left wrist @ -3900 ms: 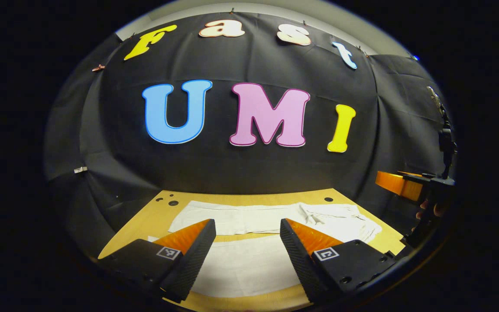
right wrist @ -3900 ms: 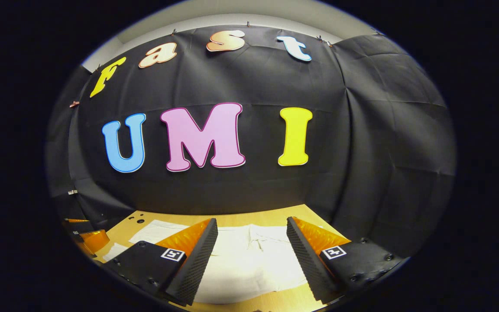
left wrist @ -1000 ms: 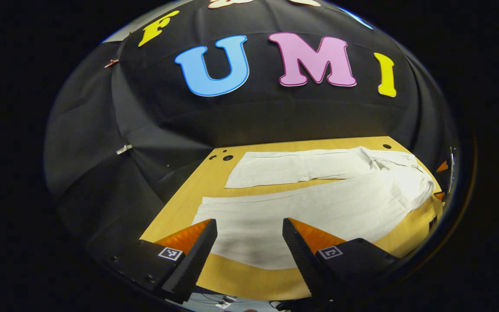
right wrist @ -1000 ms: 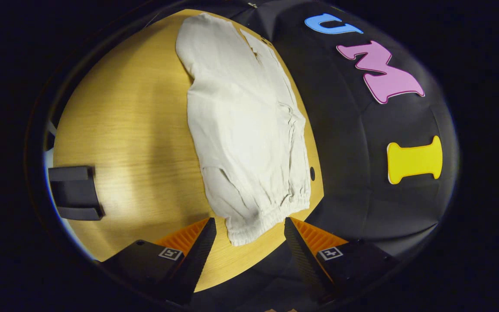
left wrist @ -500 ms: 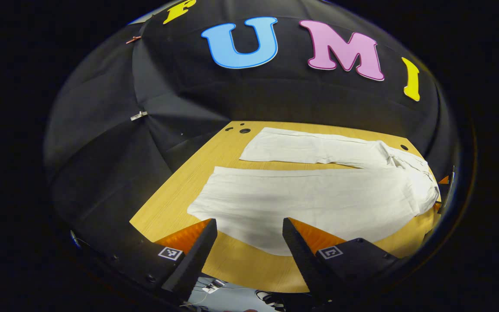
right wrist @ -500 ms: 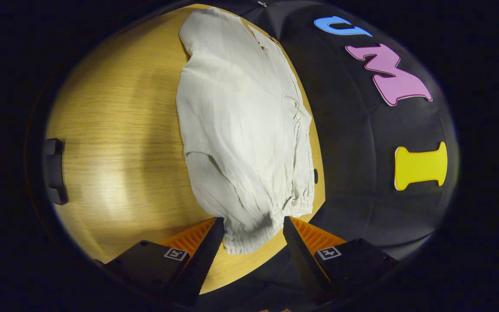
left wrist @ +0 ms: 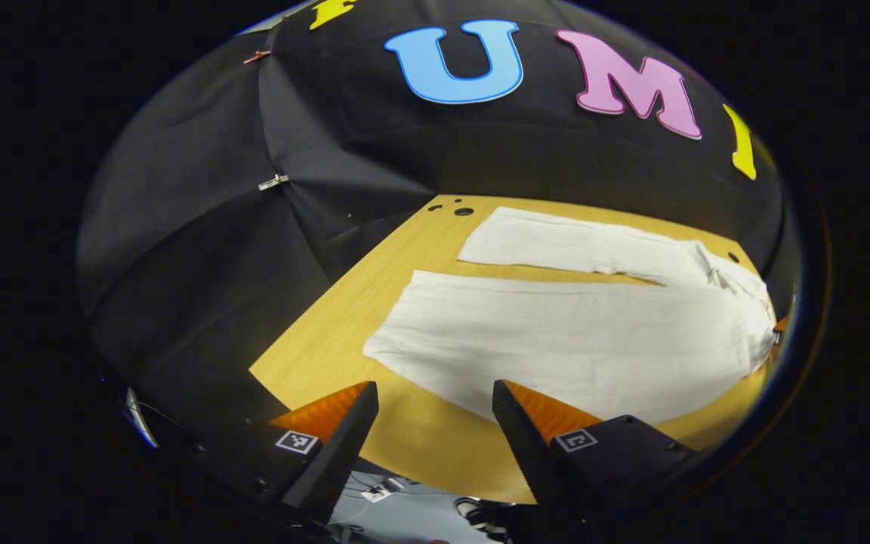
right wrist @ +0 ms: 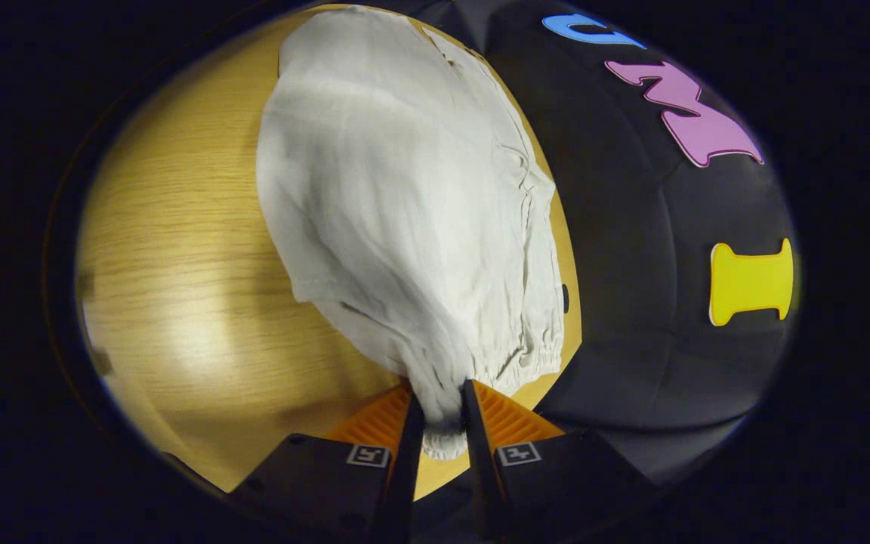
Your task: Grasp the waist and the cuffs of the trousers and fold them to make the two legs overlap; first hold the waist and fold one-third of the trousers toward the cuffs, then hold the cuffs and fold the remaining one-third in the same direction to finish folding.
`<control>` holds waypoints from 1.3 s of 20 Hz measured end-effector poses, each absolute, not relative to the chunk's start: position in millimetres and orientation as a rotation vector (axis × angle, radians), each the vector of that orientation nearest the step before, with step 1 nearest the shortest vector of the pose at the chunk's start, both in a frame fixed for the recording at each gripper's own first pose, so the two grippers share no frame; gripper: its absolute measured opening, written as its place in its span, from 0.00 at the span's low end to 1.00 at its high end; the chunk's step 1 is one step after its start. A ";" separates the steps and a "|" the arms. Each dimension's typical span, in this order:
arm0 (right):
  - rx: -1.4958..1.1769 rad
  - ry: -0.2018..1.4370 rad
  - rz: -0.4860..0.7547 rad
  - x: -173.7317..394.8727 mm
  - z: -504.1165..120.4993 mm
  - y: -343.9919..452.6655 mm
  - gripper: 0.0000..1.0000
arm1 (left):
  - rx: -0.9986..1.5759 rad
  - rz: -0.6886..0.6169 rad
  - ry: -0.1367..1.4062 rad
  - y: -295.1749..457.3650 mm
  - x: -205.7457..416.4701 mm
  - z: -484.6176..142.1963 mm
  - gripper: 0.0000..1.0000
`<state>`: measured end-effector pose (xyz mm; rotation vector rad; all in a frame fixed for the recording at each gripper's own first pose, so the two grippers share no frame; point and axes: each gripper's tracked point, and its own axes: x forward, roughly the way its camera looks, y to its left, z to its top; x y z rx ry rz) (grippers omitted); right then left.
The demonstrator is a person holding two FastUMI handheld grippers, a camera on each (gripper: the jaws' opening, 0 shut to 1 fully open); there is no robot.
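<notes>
Pinching waistband (right wrist: 446, 412), our right gripper (right wrist: 441, 423) sat closed on white trousers (right wrist: 405, 196); left gripper (left wrist: 435, 423) hung open, empty, nr cuff (left wrist: 393, 344). We judged: grab cuff corner before lifting.

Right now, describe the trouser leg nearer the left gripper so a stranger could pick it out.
On the wooden table lie pale trousers, legs spread apart. The near leg is the broader strip closest to the left gripper; the far leg lies beside the black wall.

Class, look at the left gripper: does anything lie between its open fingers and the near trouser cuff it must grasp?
Nothing visible does. Only bare table separates the left gripper from the near cuff of the trousers.
</notes>
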<state>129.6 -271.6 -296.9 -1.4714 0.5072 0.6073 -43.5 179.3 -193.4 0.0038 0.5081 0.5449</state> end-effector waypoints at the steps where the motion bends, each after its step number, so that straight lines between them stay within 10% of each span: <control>1: -1.471 0.526 0.616 129.0 -298.0 -272.2 0.36 | 0.064 0.530 0.545 186.4 -44.0 -201.6 0.98; 13: -1.357 0.803 0.760 125.4 -302.8 -264.4 0.06 | 0.799 0.278 0.754 294.1 -32.5 -245.9 0.96; 26: -1.498 0.775 0.775 122.2 -302.4 -264.5 0.05 | 1.318 -0.175 0.763 279.5 42.1 -267.7 0.87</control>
